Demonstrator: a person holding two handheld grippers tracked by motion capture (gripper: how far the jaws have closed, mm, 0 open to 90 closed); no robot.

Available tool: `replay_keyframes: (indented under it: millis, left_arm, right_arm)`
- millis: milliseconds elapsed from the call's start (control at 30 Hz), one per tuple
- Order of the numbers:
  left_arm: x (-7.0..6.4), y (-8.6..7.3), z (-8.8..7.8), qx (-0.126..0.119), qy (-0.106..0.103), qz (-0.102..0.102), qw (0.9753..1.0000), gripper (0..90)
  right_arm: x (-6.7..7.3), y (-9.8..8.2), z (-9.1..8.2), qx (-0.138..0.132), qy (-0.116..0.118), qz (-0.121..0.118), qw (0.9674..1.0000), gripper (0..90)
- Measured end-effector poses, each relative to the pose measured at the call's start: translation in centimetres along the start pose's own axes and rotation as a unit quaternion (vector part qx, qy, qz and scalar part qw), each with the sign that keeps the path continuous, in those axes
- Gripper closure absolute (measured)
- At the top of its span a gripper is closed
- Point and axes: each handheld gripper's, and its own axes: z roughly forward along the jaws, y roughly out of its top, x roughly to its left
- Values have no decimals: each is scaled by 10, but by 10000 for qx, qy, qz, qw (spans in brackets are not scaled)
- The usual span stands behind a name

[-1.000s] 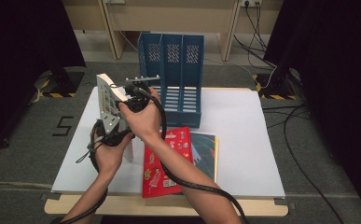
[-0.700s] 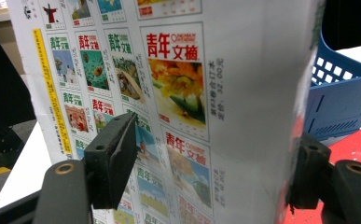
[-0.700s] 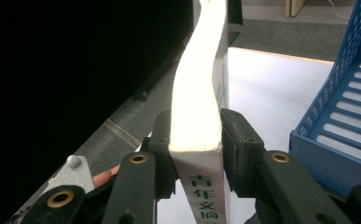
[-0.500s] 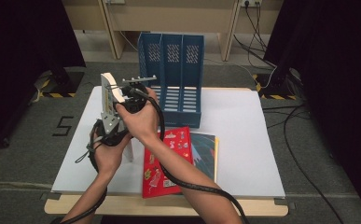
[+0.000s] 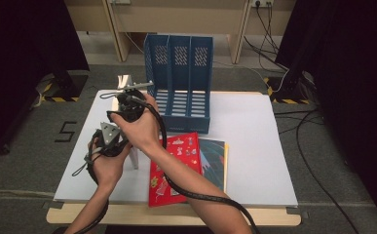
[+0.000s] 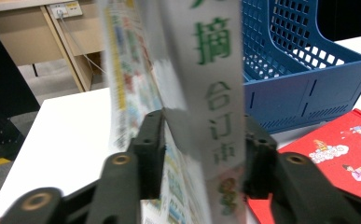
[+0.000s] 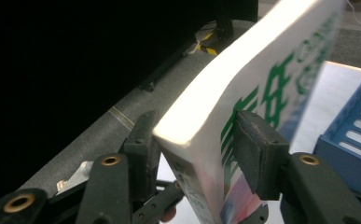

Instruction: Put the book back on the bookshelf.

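A white book with green characters [image 6: 215,93] stands upright on the table's left part, its top edge [image 5: 122,81] showing past my right hand. My left gripper [image 6: 199,154] has just been closing on the book's lower spine, and both pads now touch it. In the high view my left gripper [image 5: 122,146] sits low beside the book. My right gripper [image 7: 194,154] straddles the book's upper corner [image 7: 262,79]. Its jaws have just been opening and stand slack around the book. Seen from the high view, my right gripper [image 5: 125,95] is above the left one.
A blue three-slot file rack [image 5: 179,83] stands at the back middle of the white table [image 5: 254,146], close to the right of the book. A red picture book [image 5: 174,165] lies flat on a dark book [image 5: 215,161] near the front edge.
The book has turned more edge-on and its top has shifted right, toward the rack. Both hands have kept their places.
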Motion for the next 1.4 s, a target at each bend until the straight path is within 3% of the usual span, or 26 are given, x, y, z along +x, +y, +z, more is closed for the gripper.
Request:
replay_keyframes:
  millis: [100,333,433,533,700,933,1100,1300,1400]
  left_arm:
    - [4,-1,-1,12,26,-79,10000,680]
    - [16,-3,-6,-114,-80,-244,9996,705]
    - [20,-4,-9,-169,-105,-242,9995,711]
    - [25,-6,-13,-231,-120,-224,9994,714]
    - [30,-9,-18,-285,-139,-182,9993,719]
    - [42,-16,-30,-340,-97,-78,9993,724]
    - [52,-26,-39,-384,30,-75,9992,728]
    - [63,-34,-43,-423,133,-163,9989,727]
    - [64,-34,-43,-430,169,-171,9988,724]
  right_arm:
    - [1,2,2,0,74,-33,10000,494]
    - [0,6,-4,129,542,-59,9984,528]
    - [-9,5,-14,59,736,-30,9973,528]
    - [-25,3,-30,-107,708,64,9974,538]
    - [-58,-6,-50,-149,427,289,9986,540]
    - [-104,-36,-77,-116,-30,537,9985,540]
    - [-131,-59,-97,-153,-296,793,9963,539]
    - [-155,-84,-118,-219,-633,952,9932,538]
    - [-164,-97,-126,-236,-682,1121,9911,538]
